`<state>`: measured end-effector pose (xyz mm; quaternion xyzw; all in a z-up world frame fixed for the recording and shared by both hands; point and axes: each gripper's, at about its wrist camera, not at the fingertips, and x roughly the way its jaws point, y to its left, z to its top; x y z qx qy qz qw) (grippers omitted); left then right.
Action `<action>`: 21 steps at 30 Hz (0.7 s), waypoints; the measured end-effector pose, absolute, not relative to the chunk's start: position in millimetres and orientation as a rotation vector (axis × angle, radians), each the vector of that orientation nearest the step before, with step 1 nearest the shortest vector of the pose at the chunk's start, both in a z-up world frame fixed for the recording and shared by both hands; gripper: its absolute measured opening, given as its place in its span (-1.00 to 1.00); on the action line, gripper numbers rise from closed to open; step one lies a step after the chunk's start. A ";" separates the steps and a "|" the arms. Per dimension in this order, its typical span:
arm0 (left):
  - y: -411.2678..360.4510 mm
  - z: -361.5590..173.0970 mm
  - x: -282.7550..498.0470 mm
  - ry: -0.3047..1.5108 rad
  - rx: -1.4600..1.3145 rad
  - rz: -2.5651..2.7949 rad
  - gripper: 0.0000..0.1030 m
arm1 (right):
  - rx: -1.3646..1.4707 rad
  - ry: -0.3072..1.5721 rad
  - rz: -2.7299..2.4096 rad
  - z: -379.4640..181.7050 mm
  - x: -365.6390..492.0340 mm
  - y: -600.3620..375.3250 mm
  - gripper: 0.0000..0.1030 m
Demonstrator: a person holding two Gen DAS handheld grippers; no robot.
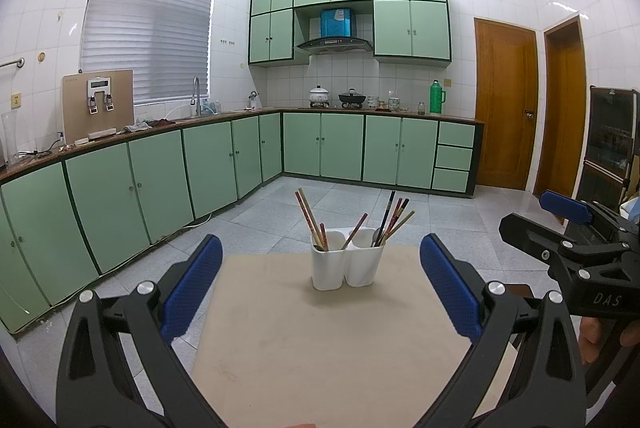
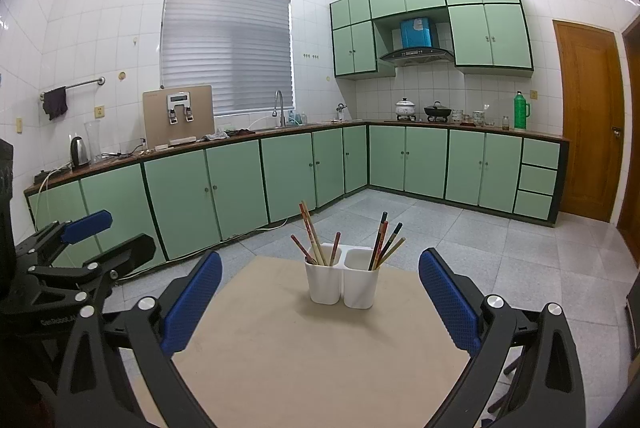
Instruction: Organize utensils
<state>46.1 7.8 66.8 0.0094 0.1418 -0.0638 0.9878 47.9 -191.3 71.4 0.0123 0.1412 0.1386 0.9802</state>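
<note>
Both grippers hover low over the near end of the beige tabletop, side by side and aimed at the white two-cup holder near its far edge; the left gripper and right gripper each have their blue fingers spread wide with nothing between them. Chopsticks lean out of both cups, with what looks like a spoon in the right cup, though it's mostly hidden. Bottoms of both grippers get cut off by the frame.
</note>
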 end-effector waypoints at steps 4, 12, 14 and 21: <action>8.0 66.9 46.1 0.285 0.019 -0.128 0.87 | 0.024 0.285 0.279 72.0 48.1 -190.5 0.88; 8.7 66.4 45.2 0.286 0.020 -0.126 0.87 | 0.022 0.285 0.279 72.2 47.7 -189.8 0.88; 9.4 66.5 44.9 0.286 0.019 -0.128 0.87 | 0.021 0.286 0.279 72.3 47.7 -189.1 0.88; 9.8 66.4 44.8 0.287 0.018 -0.129 0.87 | 0.023 0.286 0.279 72.3 47.7 -189.5 0.88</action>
